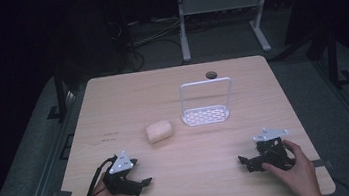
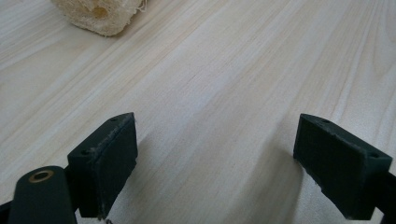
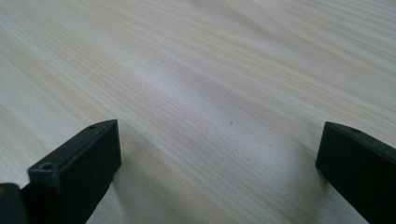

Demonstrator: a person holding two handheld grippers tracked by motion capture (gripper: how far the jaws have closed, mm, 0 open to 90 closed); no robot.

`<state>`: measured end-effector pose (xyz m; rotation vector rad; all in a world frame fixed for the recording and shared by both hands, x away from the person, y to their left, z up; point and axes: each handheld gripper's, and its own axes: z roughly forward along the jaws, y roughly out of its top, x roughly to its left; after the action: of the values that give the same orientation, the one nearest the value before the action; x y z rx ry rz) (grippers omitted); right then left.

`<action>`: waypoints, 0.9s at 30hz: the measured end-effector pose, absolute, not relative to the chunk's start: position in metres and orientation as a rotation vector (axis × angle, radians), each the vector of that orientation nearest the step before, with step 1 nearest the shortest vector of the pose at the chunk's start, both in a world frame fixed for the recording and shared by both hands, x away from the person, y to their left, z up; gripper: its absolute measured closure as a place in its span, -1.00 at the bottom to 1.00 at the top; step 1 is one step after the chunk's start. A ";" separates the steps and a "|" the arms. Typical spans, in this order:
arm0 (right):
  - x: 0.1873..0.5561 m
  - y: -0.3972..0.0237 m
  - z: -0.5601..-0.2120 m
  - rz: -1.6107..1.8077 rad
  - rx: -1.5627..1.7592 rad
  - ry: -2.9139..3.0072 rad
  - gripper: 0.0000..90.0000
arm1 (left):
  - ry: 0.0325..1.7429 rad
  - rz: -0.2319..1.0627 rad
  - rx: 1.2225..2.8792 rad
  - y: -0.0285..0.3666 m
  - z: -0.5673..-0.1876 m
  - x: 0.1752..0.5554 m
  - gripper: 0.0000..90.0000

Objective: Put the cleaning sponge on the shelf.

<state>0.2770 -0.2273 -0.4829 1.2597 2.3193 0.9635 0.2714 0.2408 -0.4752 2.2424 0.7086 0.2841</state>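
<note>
A pale, fibrous loofah sponge lies near the middle of the wooden table; its end appears at the top left of the left gripper view. A white wire rack with a slotted base stands upright just right of it. My left gripper rests near the front left edge, open, jaws wide over bare wood. My right gripper rests at the front right, also open with nothing between its jaws. Both point inward toward the table's middle.
A dark round hole sits near the table's far edge. Small printed marks lie on the left part. Beyond the table stands a white-legged bench with cables on the floor.
</note>
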 end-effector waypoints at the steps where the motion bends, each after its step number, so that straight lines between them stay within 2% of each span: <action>1: 0.277 -0.227 -0.483 0.963 1.260 2.319 -1.00 | 0.709 0.284 2.242 0.241 -0.475 0.271 -0.71; 27: 0.277 -0.226 -0.483 0.965 1.263 2.314 -1.00 | 0.770 0.295 2.219 0.251 -0.464 0.281 -0.69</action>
<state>0.2766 -0.2261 -0.4831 1.2633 2.3141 0.9649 0.2809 0.2513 -0.4640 2.2192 0.7705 0.2946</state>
